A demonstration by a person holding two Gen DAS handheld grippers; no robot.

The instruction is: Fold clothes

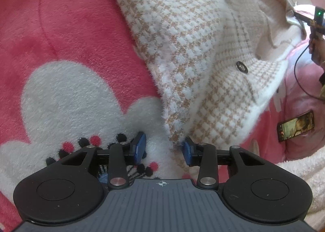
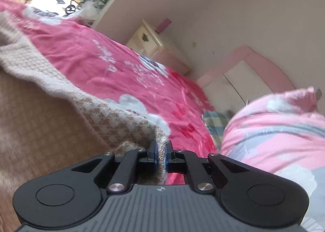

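- Nearest to the left wrist camera, the left gripper is seen at the bottom centre of the frame; its two blue fingers are spread apart and nothing is held between them.
- Just above and right of its right finger, the lower corner of a cream and tan houndstooth cardigan is seen, but it cannot be told whether the finger touches it.
- From this corner the cardigan is spread upward over the centre and upper right of the frame, and two dark buttons are seen on its front.
- Under the cardigan a pink blanket with white flower shapes is laid, filling the left side of the frame.
- At the right edge a phone with a lit screen is placed on pink fabric, apart from the cardigan.
- In the right wrist view, the right gripper is found at the bottom centre, clenched on an edge of the cardigan; the knit fabric is pinched between the blue pads.
- From this grip the cardigan is stretched to the left and upper left of the frame, over the pink blanket.
- At the right side a pink and grey pillow is seen, and a cream nightstand is placed by the wall in the upper centre.
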